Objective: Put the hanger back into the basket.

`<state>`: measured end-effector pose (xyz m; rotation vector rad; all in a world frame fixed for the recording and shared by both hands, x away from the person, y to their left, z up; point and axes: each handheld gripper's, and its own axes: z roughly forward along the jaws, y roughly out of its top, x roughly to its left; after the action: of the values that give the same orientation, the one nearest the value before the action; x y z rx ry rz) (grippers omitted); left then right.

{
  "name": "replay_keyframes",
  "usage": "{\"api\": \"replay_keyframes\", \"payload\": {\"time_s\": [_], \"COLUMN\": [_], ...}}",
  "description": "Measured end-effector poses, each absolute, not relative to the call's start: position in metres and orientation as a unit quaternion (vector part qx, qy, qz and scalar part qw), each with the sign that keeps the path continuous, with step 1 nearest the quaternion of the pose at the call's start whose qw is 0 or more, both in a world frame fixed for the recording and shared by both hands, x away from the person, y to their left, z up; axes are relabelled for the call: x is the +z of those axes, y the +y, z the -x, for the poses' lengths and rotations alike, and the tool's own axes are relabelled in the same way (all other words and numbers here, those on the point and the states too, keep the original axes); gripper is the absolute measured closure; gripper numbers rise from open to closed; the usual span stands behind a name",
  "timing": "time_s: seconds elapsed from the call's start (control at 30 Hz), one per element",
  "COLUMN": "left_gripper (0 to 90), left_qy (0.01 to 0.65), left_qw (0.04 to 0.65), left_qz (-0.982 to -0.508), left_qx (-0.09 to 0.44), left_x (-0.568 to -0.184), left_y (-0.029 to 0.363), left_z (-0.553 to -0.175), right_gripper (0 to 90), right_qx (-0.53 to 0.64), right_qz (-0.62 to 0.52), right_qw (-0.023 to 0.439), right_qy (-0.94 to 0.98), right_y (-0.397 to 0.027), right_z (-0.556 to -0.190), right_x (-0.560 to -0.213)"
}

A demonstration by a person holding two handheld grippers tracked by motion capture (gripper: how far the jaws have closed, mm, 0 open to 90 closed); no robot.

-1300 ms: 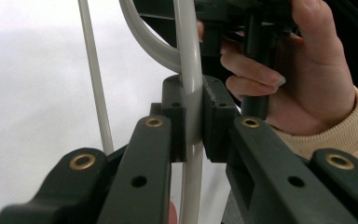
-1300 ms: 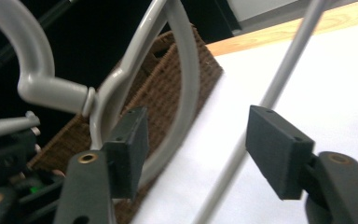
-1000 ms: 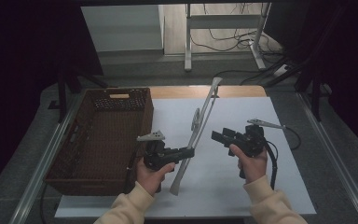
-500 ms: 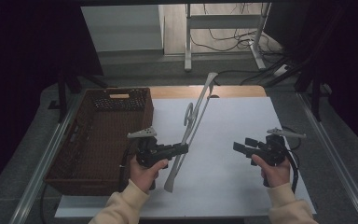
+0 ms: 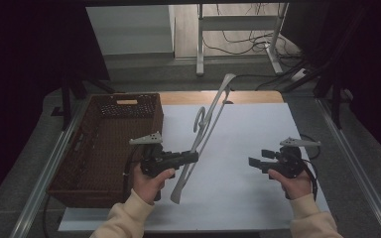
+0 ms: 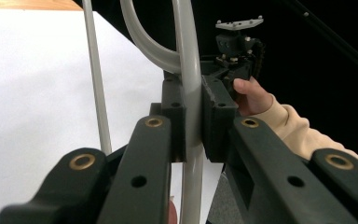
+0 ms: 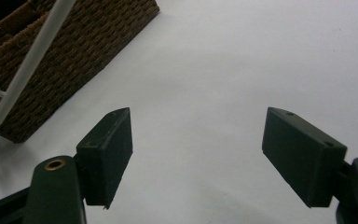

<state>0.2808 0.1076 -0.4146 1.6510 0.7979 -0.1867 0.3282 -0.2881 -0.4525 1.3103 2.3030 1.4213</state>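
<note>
A pale grey clothes hanger [image 5: 209, 120] is held tilted above the white table [image 5: 258, 124], its hook [image 5: 199, 120] pointing left. My left gripper [image 5: 191, 157] is shut on its lower arm. In the left gripper view the two jaws press on the hanger's thick bar [image 6: 190, 93], with the curved hook [image 6: 142, 39] and a thin rod [image 6: 95, 74] behind it. My right gripper [image 5: 253, 162] is open over the table's right side, apart from the hanger. Nothing lies between its spread fingers [image 7: 107, 149]; the hanger [image 7: 28, 70] passes at that view's upper left.
A brown wicker basket [image 5: 87, 148] stands on the table's left side, close to my left hand; its wall [image 7: 74, 51] appears in the right gripper view. A wooden strip [image 5: 218, 97] edges the far side. Beyond it are a metal stand [image 5: 200, 44] and floor cables [image 5: 243, 42].
My right gripper has drawn away to the right and toward the near edge, away from the hanger. My left gripper has kept its hold, and the hanger has swung more upright.
</note>
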Motion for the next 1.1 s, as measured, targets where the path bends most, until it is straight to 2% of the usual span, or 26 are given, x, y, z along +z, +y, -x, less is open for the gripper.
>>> {"api": "replay_keyframes", "payload": {"time_s": [0.53,1.1], "left_gripper": [81.3,81.3], "left_qy": [0.328,0.325], "left_qw": [0.608,0.602], "left_qz": [-0.719,-0.724], "left_qx": [-0.073,-0.09], "left_x": [-0.389,-0.374], "left_y": [0.129,0.159], "left_z": [-0.279,-0.287], "right_gripper": [24.1,23.2], "right_qx": [0.446,0.44], "right_qz": [-0.419,-0.42], "right_qw": [0.078,0.083], "right_qy": [0.787,0.789], "right_y": [-0.283,-0.285], "right_z": [-0.329,-0.331], "right_x": [-0.456,-0.458]}}
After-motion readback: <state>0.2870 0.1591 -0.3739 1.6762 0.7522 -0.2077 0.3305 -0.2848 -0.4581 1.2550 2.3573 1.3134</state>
